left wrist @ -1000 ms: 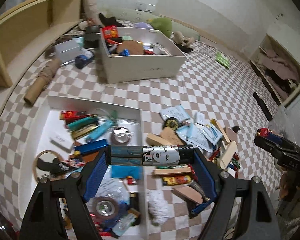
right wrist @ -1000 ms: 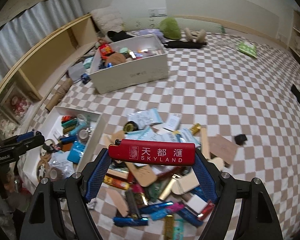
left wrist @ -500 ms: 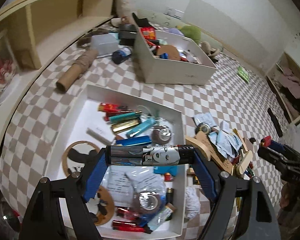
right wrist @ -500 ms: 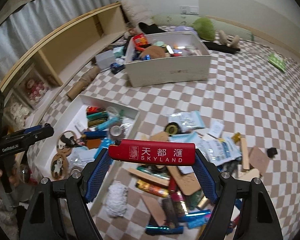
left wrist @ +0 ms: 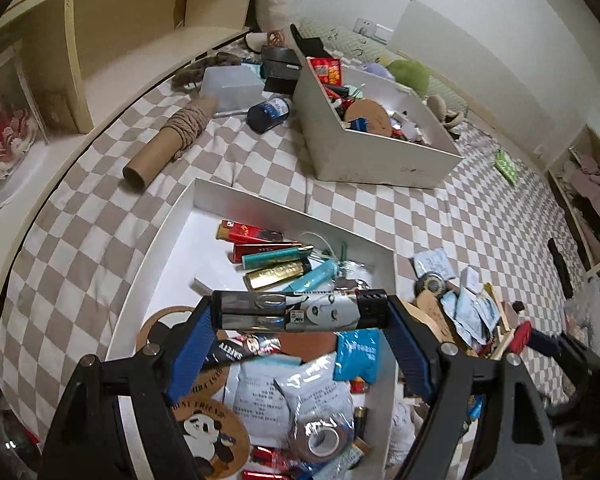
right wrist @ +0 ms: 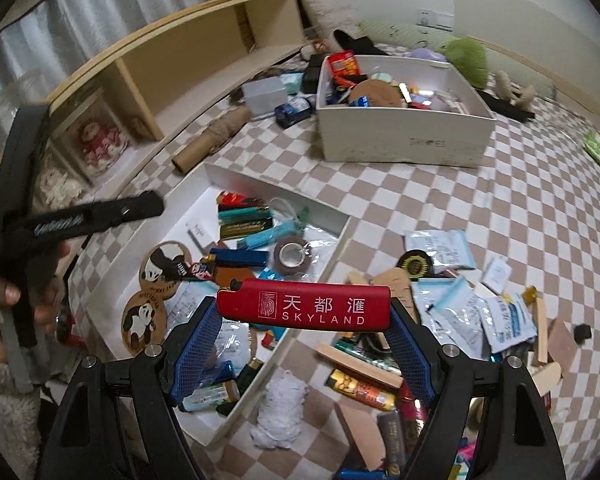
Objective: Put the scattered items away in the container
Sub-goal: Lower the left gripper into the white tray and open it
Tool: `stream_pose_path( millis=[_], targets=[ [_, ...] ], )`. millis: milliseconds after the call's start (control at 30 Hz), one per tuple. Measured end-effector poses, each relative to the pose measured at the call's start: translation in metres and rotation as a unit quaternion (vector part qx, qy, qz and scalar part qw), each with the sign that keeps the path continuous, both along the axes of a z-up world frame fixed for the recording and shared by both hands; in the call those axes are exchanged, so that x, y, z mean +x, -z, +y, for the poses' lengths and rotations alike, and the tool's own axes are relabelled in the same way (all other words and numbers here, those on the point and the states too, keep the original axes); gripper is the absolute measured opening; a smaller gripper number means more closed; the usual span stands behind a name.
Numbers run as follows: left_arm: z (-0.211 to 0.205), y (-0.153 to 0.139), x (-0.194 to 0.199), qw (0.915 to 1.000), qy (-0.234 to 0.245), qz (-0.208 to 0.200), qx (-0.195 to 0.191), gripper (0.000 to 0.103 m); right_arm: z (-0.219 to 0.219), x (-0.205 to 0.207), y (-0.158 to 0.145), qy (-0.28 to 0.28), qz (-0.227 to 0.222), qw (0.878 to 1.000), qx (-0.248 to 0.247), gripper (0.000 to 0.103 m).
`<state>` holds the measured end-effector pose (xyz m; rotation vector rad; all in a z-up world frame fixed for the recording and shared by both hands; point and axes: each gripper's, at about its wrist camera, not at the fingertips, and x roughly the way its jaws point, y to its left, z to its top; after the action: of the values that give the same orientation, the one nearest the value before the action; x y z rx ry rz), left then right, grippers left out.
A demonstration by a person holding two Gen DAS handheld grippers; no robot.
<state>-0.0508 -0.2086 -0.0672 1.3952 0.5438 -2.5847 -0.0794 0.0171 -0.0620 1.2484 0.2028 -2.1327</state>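
My left gripper [left wrist: 300, 314] is shut on a black and silver lighter [left wrist: 300, 313] with a printed face, held crosswise by its ends above the shallow white tray [left wrist: 284, 208]. My right gripper [right wrist: 304, 307] is shut on a red lighter [right wrist: 304, 306] marked SKYLAND, also gripped end to end, hanging over the tray's right wall [right wrist: 336, 248]. The tray holds several lighters, panda coasters, packets and a tape roll. A heap of scattered lighters, packets and wooden pieces [right wrist: 460, 312] lies on the checkered cloth right of the tray. The left gripper's handle and a hand [right wrist: 32, 240] show at the left of the right wrist view.
A taller white box [left wrist: 380, 156] full of items stands behind the tray. A cardboard tube [left wrist: 168, 140], a blue can [left wrist: 268, 112] and a wooden shelf unit [left wrist: 120, 40] are at the back left. A white fluffy ball [right wrist: 280, 412] lies just outside the tray.
Both grippers have swung left from over the scattered heap to the tray, each still holding its lighter. The tray now fills the middle of both views.
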Motion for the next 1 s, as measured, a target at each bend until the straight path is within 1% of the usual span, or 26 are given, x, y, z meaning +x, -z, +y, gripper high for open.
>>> stream_pose_path(
  millis=[100,333,467,533,733,867,1000],
  targets=[
    [-0.006,0.008,-0.011,0.9999,-0.011,-0.012,-0.002,0.082,-0.009,-0.001,0.005,-0.011,-0.004,1.000,0.004,0.081],
    [-0.027,0.029,-0.034,0.9978,-0.057,-0.032,0.006,0.082,-0.028,-0.005,0.018,-0.030,-0.013,0.999,0.010,0.081],
    [-0.035,0.038,-0.050,0.9965,-0.076,-0.033,-0.006,0.082,-0.036,-0.010,0.025,-0.039,-0.020,0.999,0.011,0.081],
    [-0.035,0.042,-0.059,0.9961,-0.079,-0.035,-0.014,0.082,-0.038,-0.012,0.028,-0.042,-0.022,0.999,0.012,0.081],
    [-0.029,0.055,-0.081,0.9955,-0.078,-0.049,-0.021,0.082,-0.039,-0.023,0.033,-0.040,-0.026,0.999,0.008,0.081],
    [-0.025,0.060,-0.092,0.9948,-0.081,-0.060,-0.018,0.082,-0.036,-0.028,0.035,-0.040,-0.029,0.999,0.004,0.081],
    [-0.024,0.066,-0.099,0.9929,-0.085,-0.074,-0.038,0.082,-0.031,-0.032,0.037,-0.037,-0.033,0.999,0.004,0.082]
  ],
)
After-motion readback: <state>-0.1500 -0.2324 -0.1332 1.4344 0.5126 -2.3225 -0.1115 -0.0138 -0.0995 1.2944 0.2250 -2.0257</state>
